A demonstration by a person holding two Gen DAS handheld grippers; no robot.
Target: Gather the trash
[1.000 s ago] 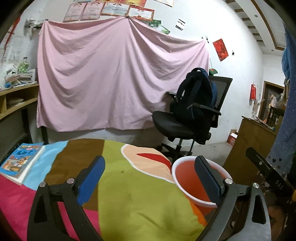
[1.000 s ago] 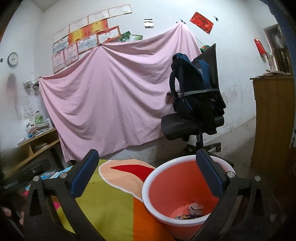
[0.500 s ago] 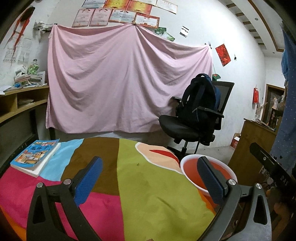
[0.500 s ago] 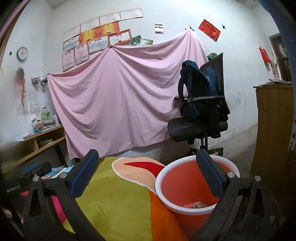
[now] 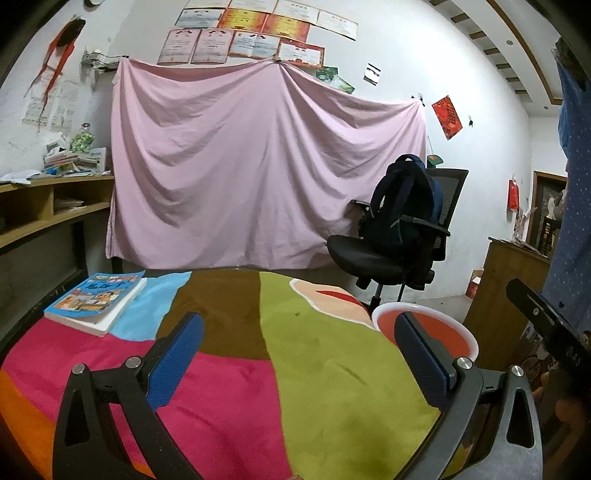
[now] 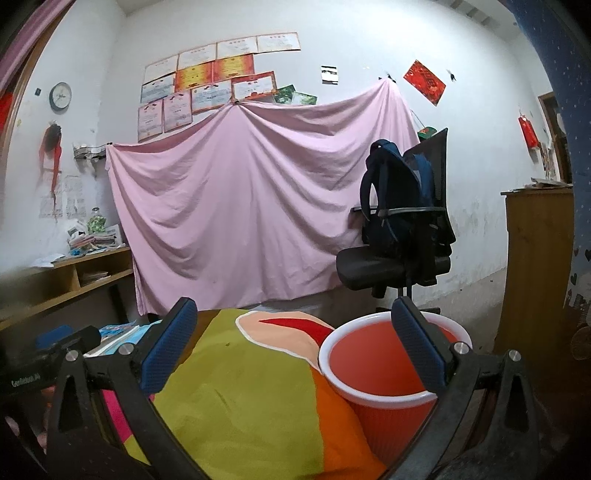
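Bare cloth [image 5: 325, 369]; bin [image 6: 388, 369] beside its edge; claws agape.

The only lettering is a small white word on the black bar [image 6: 26, 382] at near left in the right wrist view, too blurred to read surely

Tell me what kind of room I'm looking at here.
Probably a home study or bedroom: framed certificates hang above a pink draped sheet, a black office chair carries a dark blue backpack, and a wooden shelf holds stacked books.
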